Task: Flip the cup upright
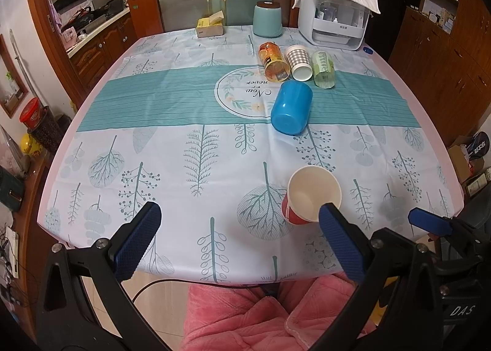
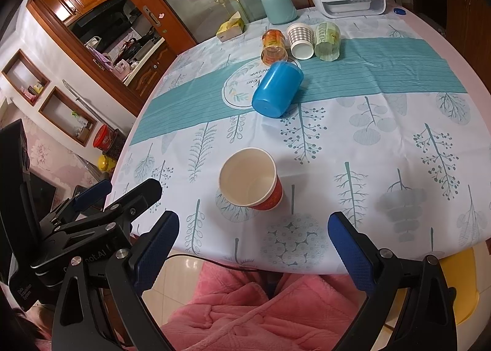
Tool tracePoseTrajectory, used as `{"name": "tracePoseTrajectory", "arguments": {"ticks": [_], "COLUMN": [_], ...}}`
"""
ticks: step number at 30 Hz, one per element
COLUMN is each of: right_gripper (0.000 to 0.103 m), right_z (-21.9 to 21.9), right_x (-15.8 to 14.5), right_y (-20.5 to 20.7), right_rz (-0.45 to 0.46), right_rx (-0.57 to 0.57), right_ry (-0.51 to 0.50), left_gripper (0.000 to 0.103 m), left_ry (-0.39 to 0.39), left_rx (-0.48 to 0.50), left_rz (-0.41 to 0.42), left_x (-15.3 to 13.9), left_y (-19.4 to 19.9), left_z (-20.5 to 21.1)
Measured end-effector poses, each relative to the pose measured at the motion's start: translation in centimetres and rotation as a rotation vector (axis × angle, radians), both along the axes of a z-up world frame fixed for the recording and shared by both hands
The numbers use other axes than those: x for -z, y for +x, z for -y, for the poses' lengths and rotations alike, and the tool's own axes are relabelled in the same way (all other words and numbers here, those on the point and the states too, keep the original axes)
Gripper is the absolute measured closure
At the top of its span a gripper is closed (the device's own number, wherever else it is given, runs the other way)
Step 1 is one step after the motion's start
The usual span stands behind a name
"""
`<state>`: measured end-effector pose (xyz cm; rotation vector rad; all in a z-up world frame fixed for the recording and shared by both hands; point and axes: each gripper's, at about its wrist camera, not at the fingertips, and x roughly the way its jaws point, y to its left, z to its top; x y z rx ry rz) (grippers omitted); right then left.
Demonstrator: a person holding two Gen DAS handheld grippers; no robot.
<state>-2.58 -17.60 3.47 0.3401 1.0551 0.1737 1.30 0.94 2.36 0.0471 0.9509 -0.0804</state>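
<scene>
Left wrist view shows my left gripper (image 1: 239, 240) with its fingers spread wide and nothing between them, hanging over the near edge of the table (image 1: 92, 197). A red paper cup (image 1: 310, 197) stands upright close to that near edge, mouth up, and its white inside looks empty. Past it, on the teal band across the middle of the cloth, a blue cup (image 1: 291, 107) lies on its side with its closed bottom turned toward me. Behind that, an orange cup (image 1: 274, 60), a checked cup (image 1: 299, 62) and a green cup (image 1: 322, 70) lie in a row on their sides, open mouths facing me; I cannot tell whether anything is in them. A teal canister (image 1: 267, 19) with a dark lid stands by the far edge.

Right wrist view gives my right gripper (image 2: 253, 249), fingers likewise apart and empty, below the red cup. Only this view shows the left gripper's body from outside, at the table's left corner; only the left view catches one blue pad (image 1: 429, 222) of the right gripper.
</scene>
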Motion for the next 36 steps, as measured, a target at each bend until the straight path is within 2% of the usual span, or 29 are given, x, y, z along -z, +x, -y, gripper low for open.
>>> {"name": "tracePoseTrajectory", "arguments": {"ticks": [36], "right_gripper": [0.004], "right_z": [-0.14], "right_x": [-0.23], "right_y": [0.73], "right_rz": [-0.009], "right_rx": [0.007], "right_ry": [-0.01], "left_gripper": [0.001], "left_ry": [0.0], "left_rx": [-0.008], "left_rz": [0.003], "left_x": [-0.12], "left_y": [0.23], "left_z": [-0.34]}}
